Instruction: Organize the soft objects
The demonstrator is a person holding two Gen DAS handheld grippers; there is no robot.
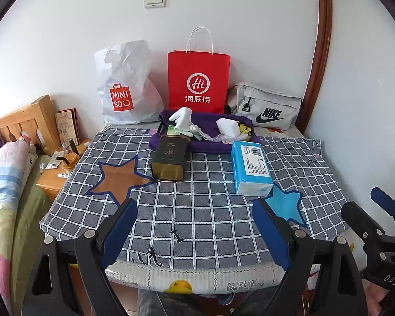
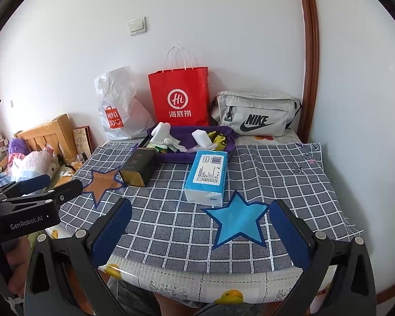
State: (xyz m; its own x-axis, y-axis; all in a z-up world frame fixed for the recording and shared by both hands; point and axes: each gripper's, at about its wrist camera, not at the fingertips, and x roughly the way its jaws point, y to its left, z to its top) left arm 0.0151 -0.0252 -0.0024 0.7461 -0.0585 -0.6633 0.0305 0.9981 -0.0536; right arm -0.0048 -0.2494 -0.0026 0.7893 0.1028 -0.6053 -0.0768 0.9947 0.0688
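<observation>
Both grippers hover empty at the near table edge, tissue pack ahead.

Our left gripper (image 1: 194, 233) and right gripper (image 2: 200, 233) hold their jaws wide apart on nothing. Beyond them the blue tissue pack (image 2: 206, 175) lies past the blue star (image 2: 238, 220), long axis running away from us, nearer our right; the purple tray (image 2: 223, 148) sits behind it.

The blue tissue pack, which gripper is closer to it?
Right, probably. The tissue pack lies just ahead between the right gripper's open jaws. The left gripper points more toward the dark tea tin, with the pack ahead toward its right side.
</observation>
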